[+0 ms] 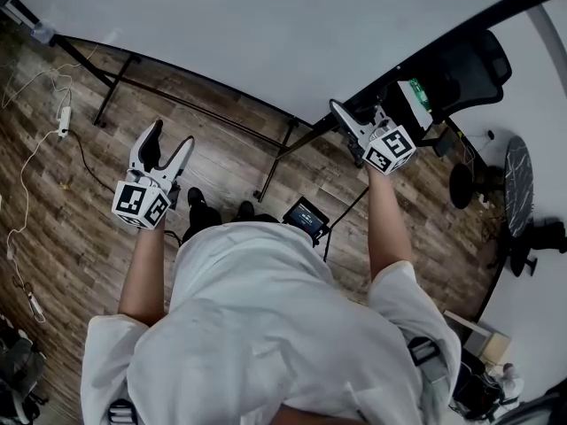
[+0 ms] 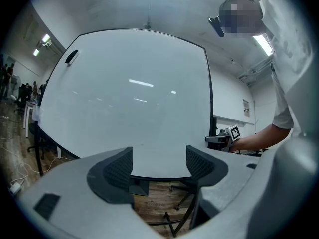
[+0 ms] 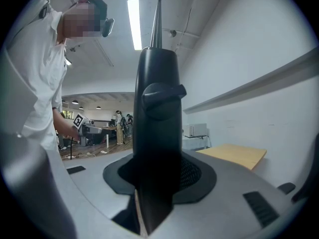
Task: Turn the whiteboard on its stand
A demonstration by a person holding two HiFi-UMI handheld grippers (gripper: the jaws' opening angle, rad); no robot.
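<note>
The whiteboard (image 1: 292, 34) is a large white panel in a black frame on a black stand (image 1: 113, 87), and it fills the left gripper view (image 2: 134, 93). My right gripper (image 1: 356, 120) is at the board's right side, shut on the black frame edge (image 3: 157, 108), which stands edge-on between its jaws (image 3: 157, 176). My left gripper (image 1: 171, 136) hangs open and empty in front of the board's lower edge (image 2: 159, 166), apart from it. A small dark eraser (image 2: 72, 57) sticks to the board's upper left.
The stand's legs (image 1: 273, 165) spread over the wooden floor below the board. Cables and a power strip (image 1: 64, 120) lie at the left. A black chair (image 1: 469, 69) and a round table (image 1: 518, 184) stand at the right. A small screen device (image 1: 307, 217) hangs by my waist.
</note>
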